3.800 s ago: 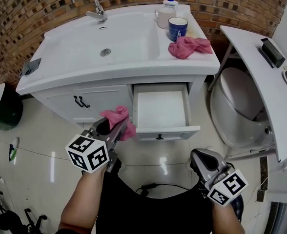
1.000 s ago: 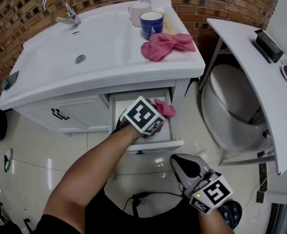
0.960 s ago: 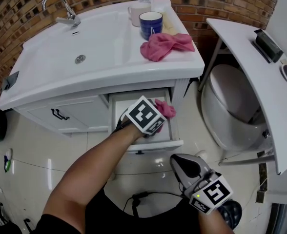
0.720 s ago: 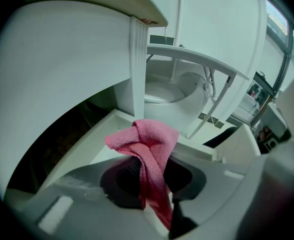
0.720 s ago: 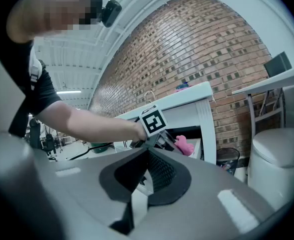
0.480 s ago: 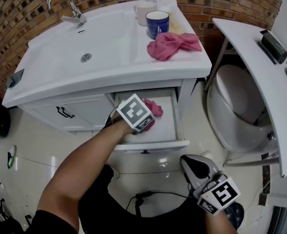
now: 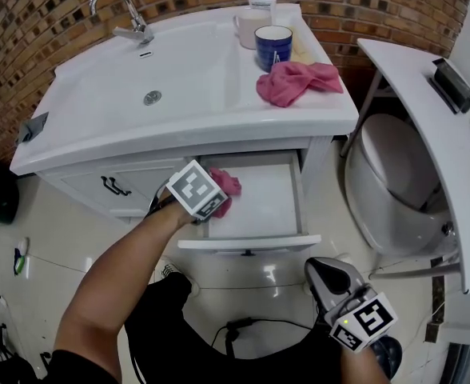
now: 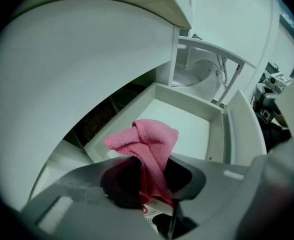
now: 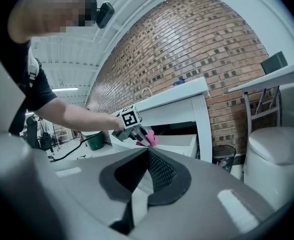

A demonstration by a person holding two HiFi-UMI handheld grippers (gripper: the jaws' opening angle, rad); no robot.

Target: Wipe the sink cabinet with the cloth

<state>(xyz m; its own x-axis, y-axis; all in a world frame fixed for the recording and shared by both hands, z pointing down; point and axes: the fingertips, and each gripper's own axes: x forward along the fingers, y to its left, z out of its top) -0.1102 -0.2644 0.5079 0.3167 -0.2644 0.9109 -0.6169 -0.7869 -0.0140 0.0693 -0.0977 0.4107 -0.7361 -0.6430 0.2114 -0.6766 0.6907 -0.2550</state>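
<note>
Left gripper point(image 7: 215, 194) has swept the pink cloth point(image 7: 227, 184) from the right side of the open drawer point(image 7: 260, 205) to its left side over the last second.

Head view: we have the cloth against the drawer's left inner wall, just under the sink cabinet point(image 7: 135, 184) top. We'd judge we're wiping the drawer interior. Right gripper point(image 7: 327, 277) hangs low, well apart from the cabinet, so it doesn't block the stroke. A second pink cloth point(image 7: 295, 80) lies on the top beside the blue mug point(image 7: 272, 46).

Left gripper view: jaws are clamped on the cloth. A bunch sticks out past the tips, so fabric rather than plastic meets the drawer.

Right gripper view: jaws are closed on nothing, pointing toward the cabinet.
</note>
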